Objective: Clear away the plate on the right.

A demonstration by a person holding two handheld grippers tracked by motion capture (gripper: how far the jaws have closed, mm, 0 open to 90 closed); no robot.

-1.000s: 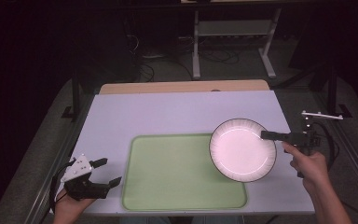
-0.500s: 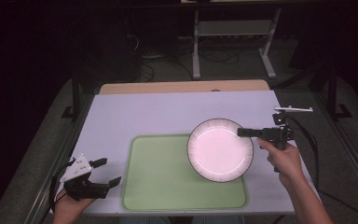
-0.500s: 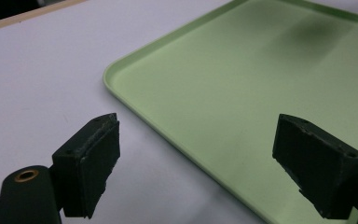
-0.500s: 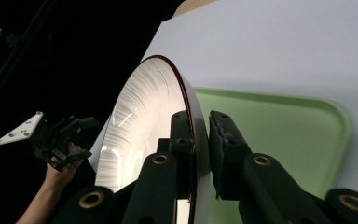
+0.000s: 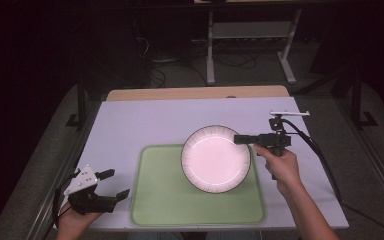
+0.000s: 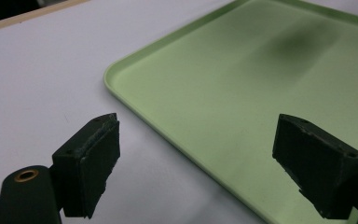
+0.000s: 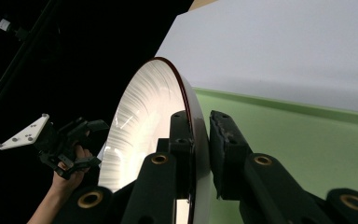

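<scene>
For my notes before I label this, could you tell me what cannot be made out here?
- Plate underside: faces away in the high view; whether it touches the tray is unclear.
- Plate's lower edge: hidden behind the right gripper in its own view.
- Left gripper body: cut off by the bottom edge in its own view.

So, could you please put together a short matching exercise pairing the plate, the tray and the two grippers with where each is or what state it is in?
Things:
1. plate
2. tray
3. left gripper
4. right gripper

Places or states:
A. open, holding nothing, beside the tray's left edge
B. lying flat on the white table
C. gripped by its rim, above the tray
D. shut on a rim

Pairs: 1-C, 2-B, 3-A, 4-D
</scene>
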